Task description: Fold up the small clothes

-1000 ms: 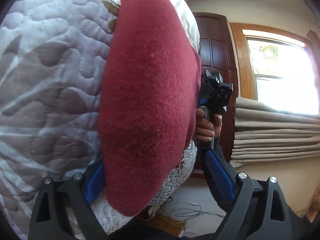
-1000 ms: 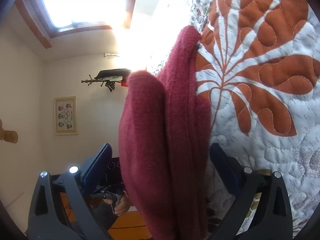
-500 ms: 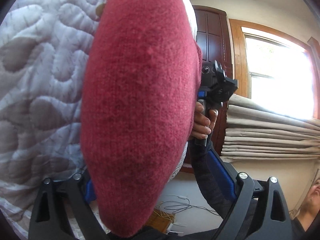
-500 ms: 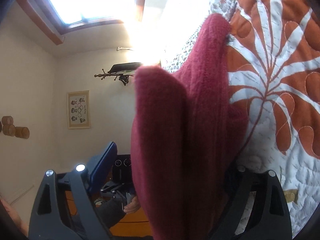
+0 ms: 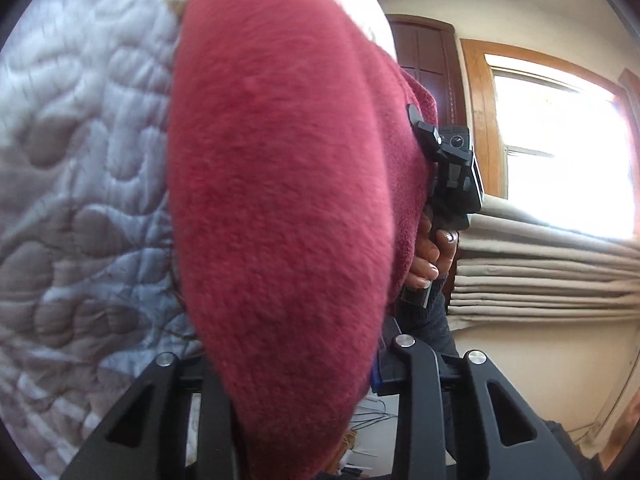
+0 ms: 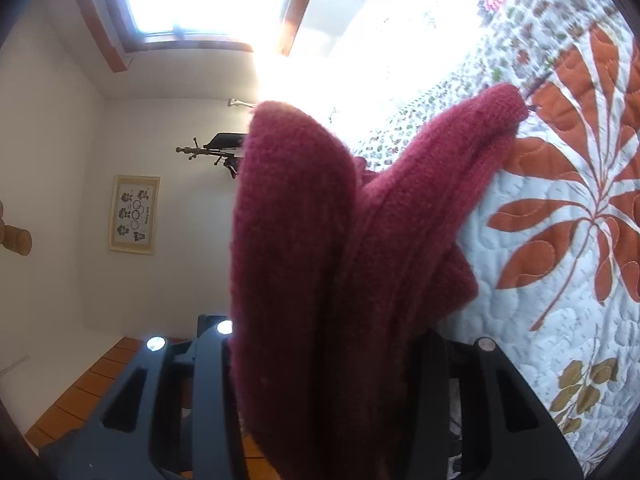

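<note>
Two wood-framed windows [image 5: 560, 152] light the quilted bedspread [image 6: 560, 280].

Both fingertips of the left gripper [image 5: 296, 368] and right gripper [image 6: 320, 344] are hidden by the red garment [image 5: 280, 200].

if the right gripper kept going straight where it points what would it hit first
Only the red knit garment that the right gripper already clamps. Past its fold the line seems to run between the floral quilt and the far wall, though depth is unclear.
</note>
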A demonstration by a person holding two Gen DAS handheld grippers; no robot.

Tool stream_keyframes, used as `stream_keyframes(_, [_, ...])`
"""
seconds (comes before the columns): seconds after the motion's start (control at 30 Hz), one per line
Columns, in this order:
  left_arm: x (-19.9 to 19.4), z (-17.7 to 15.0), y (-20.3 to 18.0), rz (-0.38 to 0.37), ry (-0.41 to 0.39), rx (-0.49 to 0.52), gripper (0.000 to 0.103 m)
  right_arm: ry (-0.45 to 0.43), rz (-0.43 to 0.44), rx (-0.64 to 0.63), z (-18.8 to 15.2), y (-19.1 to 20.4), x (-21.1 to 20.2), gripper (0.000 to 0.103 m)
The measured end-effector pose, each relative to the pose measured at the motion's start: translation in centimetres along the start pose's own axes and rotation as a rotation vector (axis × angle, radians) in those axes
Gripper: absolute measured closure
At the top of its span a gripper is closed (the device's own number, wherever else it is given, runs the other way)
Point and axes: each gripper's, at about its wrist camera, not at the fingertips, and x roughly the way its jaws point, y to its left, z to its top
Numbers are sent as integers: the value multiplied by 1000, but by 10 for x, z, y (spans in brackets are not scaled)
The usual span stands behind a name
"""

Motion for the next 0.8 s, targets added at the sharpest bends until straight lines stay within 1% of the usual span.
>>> stream_keyframes(0.1, [-33, -13, -15, 6, -13, 53, 70, -24, 19, -46, -13, 36, 11, 63])
stream_keyframes(0.2, [-72, -36, -19, 15, -45, 105, 70, -25, 60, -89, -35, 67, 38, 63])
stream_keyframes(0.27, [-96, -55, -8, 24, -73, 115, 70, -4, 78, -120, -50, 80, 66, 63])
stream_keyframes(0.33, [-115, -79, 14, 41, -96, 106, 69, 32, 69, -141, -66, 86, 95, 62])
stream_keyframes(0.37, [-120, -87, 27, 50, -111, 80, 68, 55, 37, -139, -70, 85, 115, 62])
stream_keyframes(0.4, [-124, -93, 49, 70, -129, 34, 67, 80, -12, -129, -75, 78, 132, 58])
stream_keyframes(0.43, [-127, -96, 69, 104, -143, -18, 62, 107, -68, -102, -80, 67, 149, 49])
stream_keyframes(0.47, [-125, -98, 96, 146, -154, -96, 55, 128, -137, -65, -84, 54, 164, 43])
stream_keyframes(0.5, [-119, -100, 121, 165, -154, -188, 51, 131, -193, -54, -89, 47, 173, 41])
stream_keyframes(0.53, [-115, -103, 135, 98, -164, -249, 45, 121, -213, -83, -93, 53, 174, 39])
stream_keyframes(0.57, [-116, -105, 137, 47, -189, -270, 42, 115, -231, -95, -94, 62, 171, 34])
stream_keyframes(0.6, [-117, -105, 132, 31, -200, -256, 39, 105, -254, -97, -95, 73, 163, 20])
stream_keyframes(0.63, [-122, -106, 123, 25, -209, -230, 34, 74, -273, -107, -96, 82, 153, 15])
stream_keyframes(0.67, [-127, -108, 115, 31, -221, -207, 28, 41, -298, -114, -97, 91, 139, 15])
stream_keyframes(0.7, [-135, -112, 108, 53, -238, -191, 27, 7, -327, -111, -98, 97, 124, 15])
stream_keyframes(0.73, [-145, -117, 100, 94, -265, -174, 26, -51, -377, -116, -100, 104, 107, 19])
stream_keyframes(0.77, [-155, -121, 91, 157, -306, -154, 26, -109, -414, -133, -105, 107, 90, 23])
stream_keyframes(0.8, [-168, -128, 80, 235, -356, -118, 26, -134, -419, -144, -105, 115, 81, 31])
